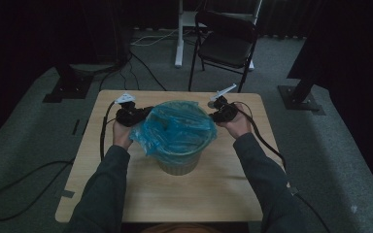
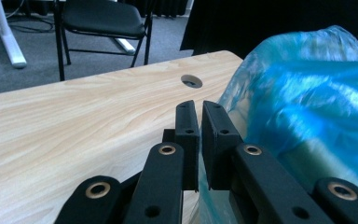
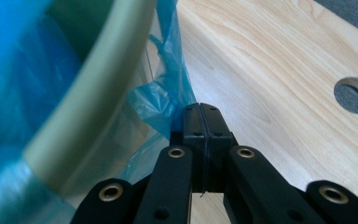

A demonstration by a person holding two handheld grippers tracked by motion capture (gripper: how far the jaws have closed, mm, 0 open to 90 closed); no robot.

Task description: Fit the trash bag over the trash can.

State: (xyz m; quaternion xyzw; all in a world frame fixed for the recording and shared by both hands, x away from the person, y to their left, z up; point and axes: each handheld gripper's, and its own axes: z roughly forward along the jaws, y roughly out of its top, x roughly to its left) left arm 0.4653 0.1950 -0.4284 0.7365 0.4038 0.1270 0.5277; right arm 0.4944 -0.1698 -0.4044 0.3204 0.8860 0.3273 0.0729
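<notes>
Closest to the camera in the high view, two dark sleeves reached up from the bottom edge over the wooden table [image 1: 126, 194]. In the middle of the table stood a pale bin [image 1: 178, 164], and a blue plastic bag [image 1: 177, 128] sat inside it and hung out over its rim.

The left gripper [image 1: 135, 115] was on the left side of the bin, right by the bag's edge. In the left gripper view, the left gripper's two black jaws stood nearly together with a thin gap between them, and blue bag plastic showed low down in that gap. I could not tell for sure if the jaws pinched it.

The right gripper [image 1: 222, 114] was on the right side of the bin. In the right gripper view, the right gripper's jaws were pressed tight together, and the bag's edge [image 3: 168, 107] ran down to their tips, just outside the bin's rim [image 3: 98, 79]. It looked pinched there.

Farther back, the table had a round hole [image 2: 191, 81]. Behind the table, a black chair [image 1: 227, 43] stood on the grey floor [image 1: 29, 111].
</notes>
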